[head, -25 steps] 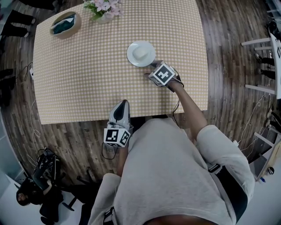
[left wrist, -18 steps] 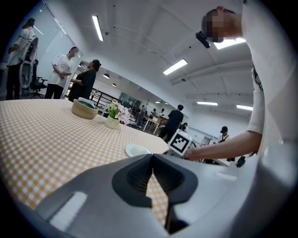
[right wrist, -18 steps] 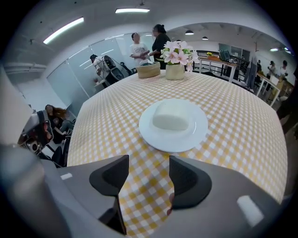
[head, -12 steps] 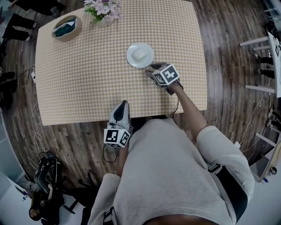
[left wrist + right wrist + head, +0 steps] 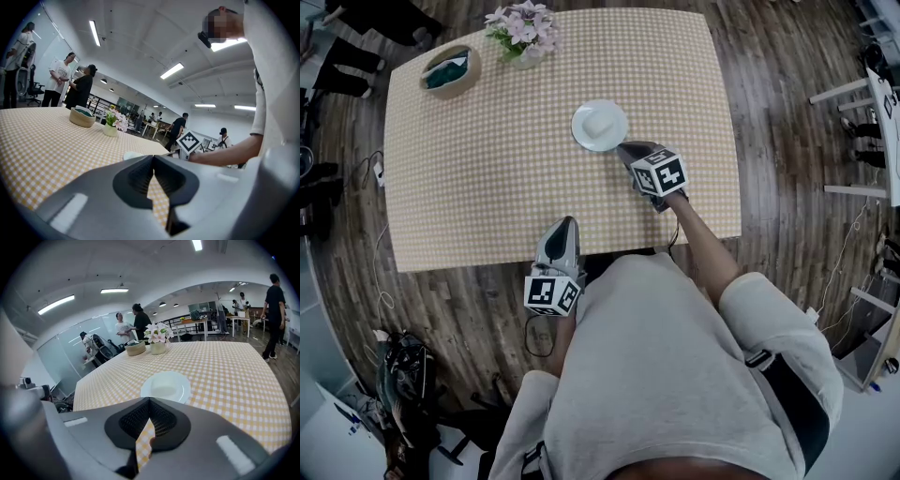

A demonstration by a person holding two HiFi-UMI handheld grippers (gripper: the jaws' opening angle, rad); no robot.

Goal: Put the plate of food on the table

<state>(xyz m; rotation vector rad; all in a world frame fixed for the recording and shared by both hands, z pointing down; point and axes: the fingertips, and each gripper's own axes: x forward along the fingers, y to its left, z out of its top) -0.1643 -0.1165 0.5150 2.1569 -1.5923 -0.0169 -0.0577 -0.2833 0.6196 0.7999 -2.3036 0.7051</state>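
Note:
A white plate [image 5: 600,125] with a pale mound of food rests on the yellow-checked table [image 5: 487,169], right of centre. My right gripper [image 5: 624,147] hovers just short of the plate's near rim, apart from it. Its jaws have just been closing and now meet with nothing between them. The right gripper view shows the plate [image 5: 166,386] beyond the joined tips of the right gripper [image 5: 150,400]. My left gripper [image 5: 565,221] hangs over the table's near edge, shut and empty. In the left gripper view, a sliver of the plate [image 5: 132,155] peeks past the left gripper [image 5: 153,156].
A vase of pink flowers [image 5: 520,28] and a woven bowl [image 5: 450,68] stand at the table's far left corner. Wooden floor surrounds the table. White furniture [image 5: 862,94] stands to the right, dark gear [image 5: 403,375] lies on the floor at lower left. People [image 5: 136,322] stand beyond the far end.
My right gripper has come off the plate's rim, risen a little and rolled, and its jaws have gone from open to shut. The plate stays on the table. The left gripper has kept still.

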